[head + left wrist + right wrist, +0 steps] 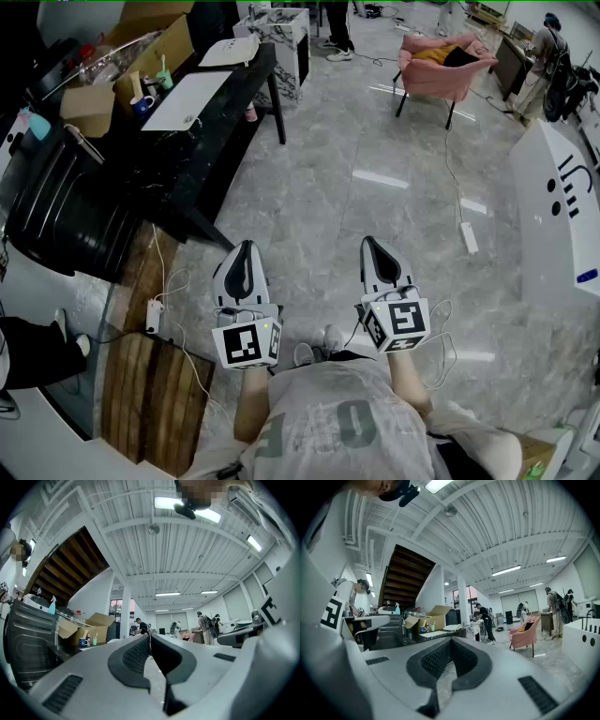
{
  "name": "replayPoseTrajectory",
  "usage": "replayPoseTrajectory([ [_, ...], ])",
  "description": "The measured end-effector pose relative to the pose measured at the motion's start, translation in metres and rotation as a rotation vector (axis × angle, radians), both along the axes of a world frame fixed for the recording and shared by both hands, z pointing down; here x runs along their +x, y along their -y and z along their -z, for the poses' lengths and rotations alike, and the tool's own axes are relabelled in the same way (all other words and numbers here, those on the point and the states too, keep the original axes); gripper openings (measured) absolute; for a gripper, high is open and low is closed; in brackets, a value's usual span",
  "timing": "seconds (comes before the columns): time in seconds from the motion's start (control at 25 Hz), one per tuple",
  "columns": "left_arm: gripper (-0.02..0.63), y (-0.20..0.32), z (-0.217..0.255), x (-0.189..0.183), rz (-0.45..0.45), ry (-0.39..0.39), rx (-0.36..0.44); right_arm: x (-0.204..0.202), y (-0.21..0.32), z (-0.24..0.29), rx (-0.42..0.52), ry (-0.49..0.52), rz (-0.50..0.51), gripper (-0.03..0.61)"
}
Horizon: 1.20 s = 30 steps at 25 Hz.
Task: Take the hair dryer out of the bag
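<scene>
White left tongs (pixel 246 247), right tongs (pixel 368 245) closed

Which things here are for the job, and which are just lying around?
For the job:
- left tongs, shut, empty
- right tongs, shut, empty
- nothing else for it shows

Just lying about:
- box
- mug
- table
- pink chair
- power strip
</scene>
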<state>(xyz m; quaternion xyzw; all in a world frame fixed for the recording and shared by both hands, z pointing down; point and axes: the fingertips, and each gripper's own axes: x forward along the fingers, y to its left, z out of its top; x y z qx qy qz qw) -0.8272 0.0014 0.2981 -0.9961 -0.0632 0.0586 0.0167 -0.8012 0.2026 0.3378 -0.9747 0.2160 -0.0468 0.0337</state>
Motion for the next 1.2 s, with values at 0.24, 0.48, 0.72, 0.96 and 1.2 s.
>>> replayPoseTrajectory([
  [0.24,0.038,-0.012,-0.002,0.005,0.0,0.01,0.001,0.004,-0.016,-0.005,0.003,0.011,0.001,0.031],
  [0.48,0.038,-0.027,-0.005,0.015,-0.012,0.018,0.008,0.012,-0.027,-0.011,0.008,0.022,0.004,0.031],
  [0.72,0.038,-0.041,-0.006,0.028,0.001,0.02,0.01,0.024,-0.043,-0.01,0.084,0.02,0.025,0.031],
  [0.96,0.038,-0.05,-0.008,0.038,0.02,-0.008,0.019,0.036,-0.055,-0.026,0.113,0.036,0.041,0.031],
  [1.2,0.038,-0.048,0.005,0.051,0.047,-0.047,0.006,0.053,-0.056,-0.014,0.116,0.003,0.076,0.031],
])
